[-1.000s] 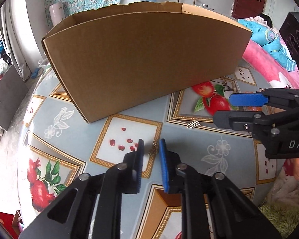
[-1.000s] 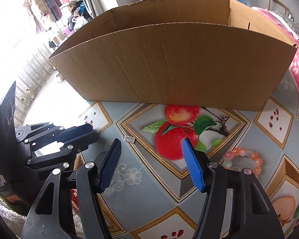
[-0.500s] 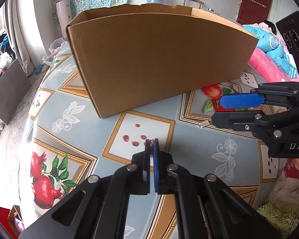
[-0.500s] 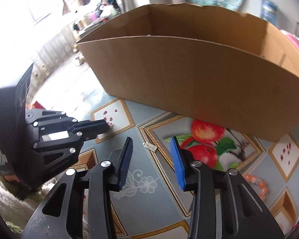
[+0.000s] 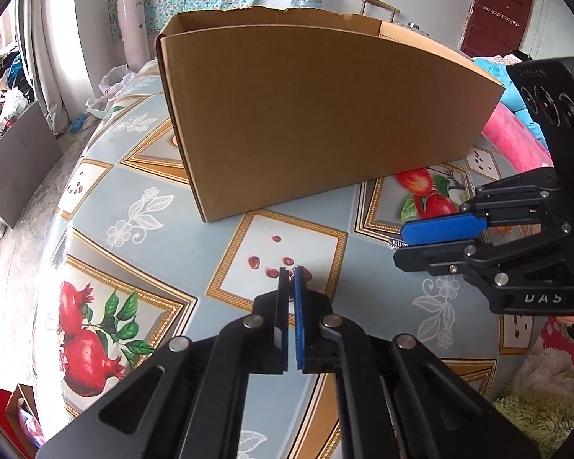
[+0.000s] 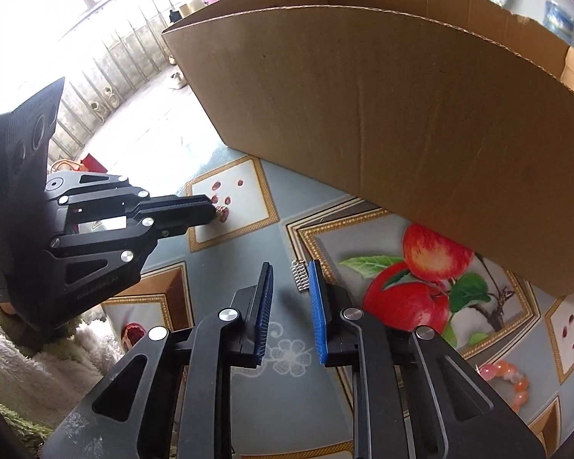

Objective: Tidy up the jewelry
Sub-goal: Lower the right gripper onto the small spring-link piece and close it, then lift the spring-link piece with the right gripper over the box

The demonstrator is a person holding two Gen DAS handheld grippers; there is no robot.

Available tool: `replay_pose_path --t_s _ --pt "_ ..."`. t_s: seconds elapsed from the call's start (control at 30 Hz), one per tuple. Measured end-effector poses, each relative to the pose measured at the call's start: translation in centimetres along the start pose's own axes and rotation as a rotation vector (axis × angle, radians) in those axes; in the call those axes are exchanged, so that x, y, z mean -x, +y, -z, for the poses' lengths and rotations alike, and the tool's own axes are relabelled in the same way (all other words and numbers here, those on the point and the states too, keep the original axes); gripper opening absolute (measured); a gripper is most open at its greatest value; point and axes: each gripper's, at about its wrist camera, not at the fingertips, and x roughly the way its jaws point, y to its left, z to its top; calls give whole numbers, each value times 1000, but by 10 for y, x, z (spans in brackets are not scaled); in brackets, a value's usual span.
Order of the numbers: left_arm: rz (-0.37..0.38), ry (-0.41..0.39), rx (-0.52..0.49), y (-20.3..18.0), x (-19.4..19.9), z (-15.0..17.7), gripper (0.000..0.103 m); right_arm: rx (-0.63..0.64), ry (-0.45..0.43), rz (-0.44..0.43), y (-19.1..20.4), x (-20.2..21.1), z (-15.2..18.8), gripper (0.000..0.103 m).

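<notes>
The left gripper (image 5: 291,279) has its jaws clamped on a small earring (image 5: 295,270) at the worktop (image 5: 141,191). The right gripper (image 6: 290,279) is closing on the silver clip (image 6: 299,274), not yet pinched. Centre the clip between the pads before lifting toward the cardboard box (image 6: 382,114).

The cardboard box (image 5: 325,114) stands on the table (image 5: 164,229), behind both grippers; the left gripper (image 5: 291,273) sits left of the right gripper (image 6: 290,271). A small clip (image 6: 299,274) lies between the right one's closing jaws; a bead bracelet (image 6: 507,376) lies further right.
</notes>
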Motion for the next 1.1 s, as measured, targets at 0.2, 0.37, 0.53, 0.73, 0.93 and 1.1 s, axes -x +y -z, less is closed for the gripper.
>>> replay_pose_path --t_s 0.2,0.37,0.53,0.73,0.93,1.1 --pt "0 1 0 2 1 -1 2 74 5 80 15 -1 4 13" --pt "-2 0 1 1 1 -1 2 129 11 132 26 -6 4 9" --pt "-2 -1 1 1 1 -1 2 102 3 109 29 -9 4 4" --pt "1 -3 4 1 1 -2 2 87 -8 102 24 -3 5 4" --pt "5 -12 6 3 3 -1 2 83 -24 101 19 14 9 4" --pt "20 -38 2 4 16 -2 2 77 -52 102 22 27 12 3"
